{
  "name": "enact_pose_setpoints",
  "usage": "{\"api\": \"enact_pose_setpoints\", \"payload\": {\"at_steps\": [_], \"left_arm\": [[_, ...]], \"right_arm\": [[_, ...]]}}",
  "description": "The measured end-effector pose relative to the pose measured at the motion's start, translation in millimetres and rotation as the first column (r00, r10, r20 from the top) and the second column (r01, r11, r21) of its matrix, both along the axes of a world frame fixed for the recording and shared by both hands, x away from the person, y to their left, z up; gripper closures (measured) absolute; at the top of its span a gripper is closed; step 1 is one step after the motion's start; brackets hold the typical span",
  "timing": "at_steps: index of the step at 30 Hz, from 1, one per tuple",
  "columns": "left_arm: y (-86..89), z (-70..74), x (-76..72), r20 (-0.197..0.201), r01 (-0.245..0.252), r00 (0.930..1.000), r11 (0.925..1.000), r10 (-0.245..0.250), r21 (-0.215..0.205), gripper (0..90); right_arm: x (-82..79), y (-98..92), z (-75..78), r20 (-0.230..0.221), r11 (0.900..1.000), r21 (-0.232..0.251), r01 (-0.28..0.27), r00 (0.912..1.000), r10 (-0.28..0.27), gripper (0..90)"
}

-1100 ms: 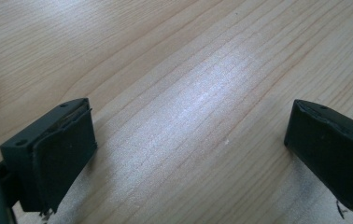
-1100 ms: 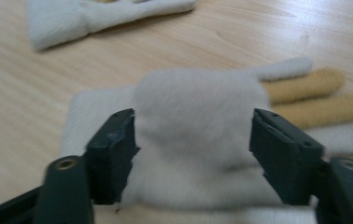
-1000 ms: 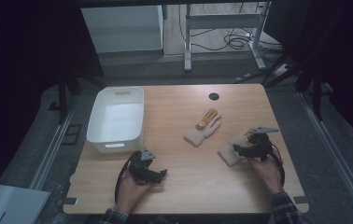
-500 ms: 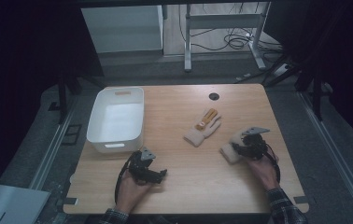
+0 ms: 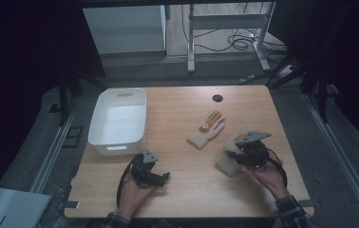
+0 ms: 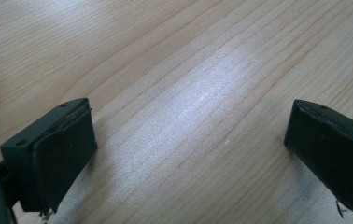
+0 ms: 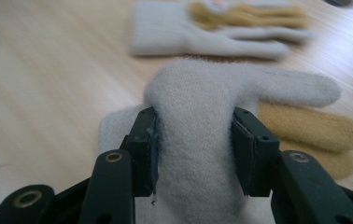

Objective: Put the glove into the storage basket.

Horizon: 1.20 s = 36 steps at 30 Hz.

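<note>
While the right tool (image 7: 195, 154) pinches a bunched fold of the cream glove (image 7: 198, 116), its fingers trail beyond. The left tool (image 6: 188, 158) rests spread over bare desk (image 6: 202, 70).

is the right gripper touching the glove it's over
Touching. In the right gripper view, both pads of the right gripper press into a bunched fold of the cream glove, pinching it between them.

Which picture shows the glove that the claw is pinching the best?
The right gripper view: the held glove bunches up close between the right claw pads, its mustard fingers alongside. The high view shows it small and pale by that claw. The left gripper view looks at bare table.
</note>
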<state>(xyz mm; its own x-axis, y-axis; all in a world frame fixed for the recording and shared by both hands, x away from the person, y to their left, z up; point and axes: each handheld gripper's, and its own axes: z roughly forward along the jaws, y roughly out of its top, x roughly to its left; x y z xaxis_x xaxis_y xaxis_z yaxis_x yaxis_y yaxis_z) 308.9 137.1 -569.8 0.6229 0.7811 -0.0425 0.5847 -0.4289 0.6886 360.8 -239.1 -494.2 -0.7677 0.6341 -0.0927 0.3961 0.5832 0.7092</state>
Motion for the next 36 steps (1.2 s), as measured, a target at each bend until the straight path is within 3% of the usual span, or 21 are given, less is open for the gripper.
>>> {"api": "enact_pose_setpoints", "payload": {"at_steps": [1, 2, 3, 4, 5, 6, 7, 8, 9, 10, 11, 12, 14, 17, 18, 19, 20, 23, 26, 32, 36], "left_arm": [[0.0, 0.0, 0.0, 0.000, 0.000, 1.0000, 1.0000, 0.000, 0.000, 1.9], [-0.2, -0.1, 0.0, 0.001, -0.003, 1.0000, 1.0000, 0.003, -0.003, 1.8], [-0.2, -0.1, 0.0, 0.001, -0.003, 1.0000, 1.0000, 0.003, -0.003, 1.9], [-0.2, -0.1, 0.0, 0.001, -0.003, 1.0000, 1.0000, 0.003, -0.003, 1.9], [-0.2, -0.1, 0.0, 0.001, -0.003, 1.0000, 1.0000, 0.003, -0.003, 1.9], [-0.2, -0.1, 0.0, 0.001, -0.003, 1.0000, 1.0000, 0.003, -0.003, 1.9], [-0.2, -0.1, 0.0, 0.001, -0.003, 1.0000, 1.0000, 0.003, -0.003, 1.9], [-0.1, -0.1, 0.0, 0.001, -0.002, 1.0000, 1.0000, 0.002, -0.002, 1.9], [-0.1, -0.1, 0.0, 0.001, -0.002, 1.0000, 1.0000, 0.002, -0.002, 1.9], [0.1, 0.0, 0.0, 0.000, 0.000, 1.0000, 1.0000, 0.000, 0.000, 2.0], [0.1, 0.0, 0.0, 0.001, 0.000, 1.0000, 1.0000, 0.000, 0.000, 2.0], [0.1, 0.0, 0.0, 0.001, 0.000, 1.0000, 1.0000, 0.000, 0.000, 2.0], [0.1, 0.0, 0.0, 0.001, 0.000, 1.0000, 1.0000, 0.000, 0.001, 2.0], [0.2, 0.0, 0.1, 0.001, 0.001, 1.0000, 1.0000, -0.001, 0.002, 2.0], [0.2, 0.1, 0.1, 0.001, 0.001, 1.0000, 1.0000, -0.001, 0.002, 2.0], [0.2, 0.1, 0.1, 0.001, 0.001, 1.0000, 1.0000, -0.001, 0.002, 2.0], [0.2, 0.1, 0.1, 0.000, 0.001, 1.0000, 1.0000, -0.001, 0.003, 2.0], [0.4, 0.2, 0.1, -0.001, 0.003, 1.0000, 1.0000, -0.003, 0.005, 2.0], [0.4, 0.2, 0.1, 0.000, 0.003, 1.0000, 1.0000, -0.003, 0.005, 2.0], [0.4, 0.2, 0.1, -0.001, 0.003, 1.0000, 1.0000, -0.003, 0.004, 2.0], [0.4, 0.2, 0.1, -0.001, 0.003, 1.0000, 1.0000, -0.003, 0.005, 2.0]], "right_arm": [[0.0, 0.0, 0.0, 0.000, 1.000, 0.000, 0.000, 1.0000, 0.000, 55.5], [-6.6, 9.7, 0.6, -0.005, 0.999, 0.003, -0.053, 0.9986, 0.053, 55.4], [-6.6, 9.7, 0.6, -0.005, 0.999, 0.003, -0.053, 0.9986, 0.053, 55.4], [-11.9, 19.4, -0.2, -0.017, 0.993, 0.009, -0.116, 0.9931, 0.116, 55.1], [-11.9, 19.4, -0.2, -0.017, 0.993, 0.009, -0.116, 0.9931, 0.116, 55.1], [-17.0, 30.1, -2.3, -0.035, 0.984, 0.015, -0.177, 0.9835, 0.177, 54.8], [-17.0, 30.1, -2.3, -0.035, 0.984, 0.015, -0.177, 0.9835, 0.177, 54.8], [-21.8, 41.3, -6.1, -0.052, 0.971, 0.010, -0.238, 0.9698, 0.238, 54.5], [-21.8, 41.3, -6.1, -0.052, 0.971, 0.010, -0.238, 0.9698, 0.238, 54.5], [-25.8, 52.4, -12.3, -0.066, 0.958, -0.012, -0.287, 0.9560, 0.286, 54.0], [-27.3, 57.4, -16.5, -0.074, 0.952, -0.024, -0.305, 0.9501, 0.303, 53.4], [-27.3, 57.4, -16.5, -0.074, 0.952, -0.024, -0.305, 0.9501, 0.303, 53.4], [-28.3, 66.4, -29.7, -0.113, 0.946, -0.039, -0.322, 0.9420, 0.316, 47.3], [-26.8, 66.4, -32.3, -0.123, 0.953, -0.014, -0.303, 0.9463, 0.299, 42.9], [-23.3, 62.1, -27.4, -0.122, 0.961, 0.029, -0.276, 0.9529, 0.278, 39.6], [-23.3, 62.1, -27.4, -0.122, 0.961, 0.029, -0.276, 0.9529, 0.278, 39.6], [-17.9, 56.5, -20.6, -0.120, 0.970, 0.062, -0.235, 0.9630, 0.241, 38.0], [-5.5, 49.4, -15.3, -0.111, 0.983, 0.079, -0.168, 0.9780, 0.177, 38.0], [9.3, 46.2, -17.0, -0.109, 0.991, 0.072, -0.111, 0.9869, 0.119, 38.4], [36.6, 49.4, -20.8, -0.091, 0.996, 0.084, -0.015, 0.9956, 0.022, 38.5], [54.5, 54.5, -18.3, -0.085, 0.994, 0.107, 0.030, 0.9961, -0.021, 38.4]]}}
